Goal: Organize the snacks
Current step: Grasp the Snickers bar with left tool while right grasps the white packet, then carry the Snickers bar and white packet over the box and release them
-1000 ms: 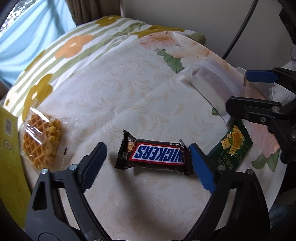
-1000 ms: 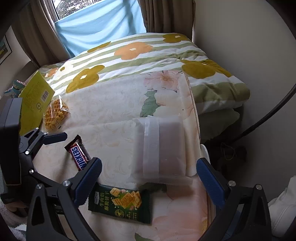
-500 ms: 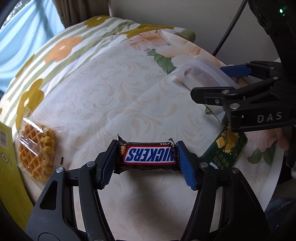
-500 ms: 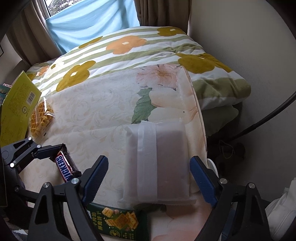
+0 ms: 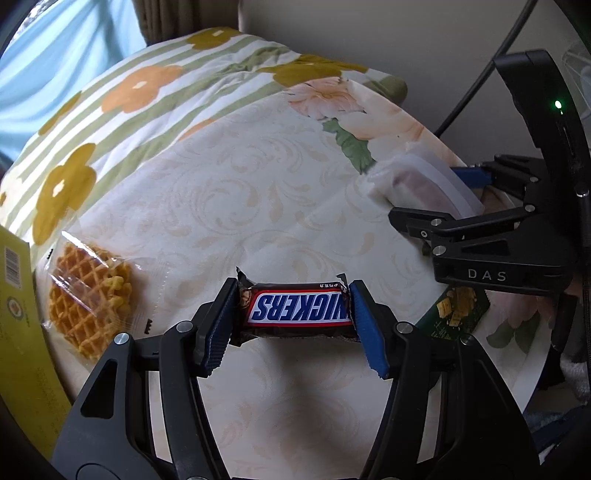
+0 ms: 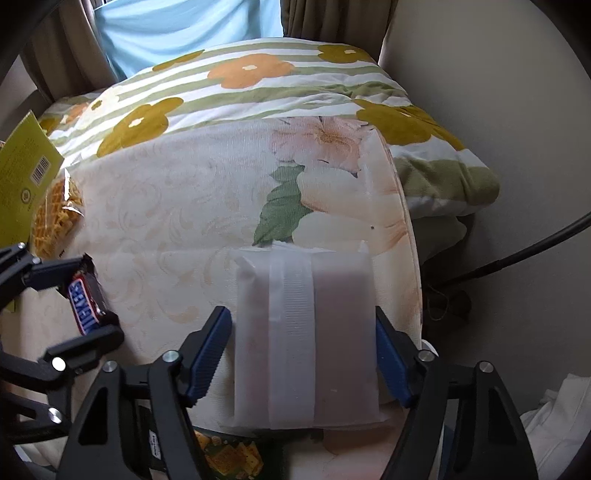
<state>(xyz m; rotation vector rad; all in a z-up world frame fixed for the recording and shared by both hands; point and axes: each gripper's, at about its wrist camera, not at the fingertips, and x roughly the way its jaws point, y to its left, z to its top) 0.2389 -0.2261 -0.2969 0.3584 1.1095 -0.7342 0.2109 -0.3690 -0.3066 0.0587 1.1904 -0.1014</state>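
A Snickers bar (image 5: 300,310) sits clamped end to end in the left gripper (image 5: 293,323), its blue pads pressed against the crimped ends of the brown wrapper, just above a round table draped in a cream floral tablecloth (image 5: 229,192). To the bar's left in the left wrist view lies a waffle biscuit (image 5: 88,299) in clear plastic, flat on the cloth and just beside a yellow box (image 5: 18,332) at the table's edge. To the right, the right gripper (image 6: 301,345) straddles a translucent white packet (image 6: 304,339) with a white band running down its length; its jaws are closing, the right-hand pad at the packet's side edge and the left-hand pad right against the other edge, though a firm squeeze cannot be made out. The packet lies near the table's right rim, over a printed flower and leaf. A green cracker packet (image 5: 456,314) rests on the cloth between the two tools, partly hidden beneath the right gripper's black body in the left wrist view and under the white packet's near end in the right wrist view. Beyond the table spreads a striped quilt (image 6: 258,85) with orange and mustard flowers, backed by a pale blue curtain (image 6: 184,26), and a black cable (image 6: 524,254) runs along the beige wall.
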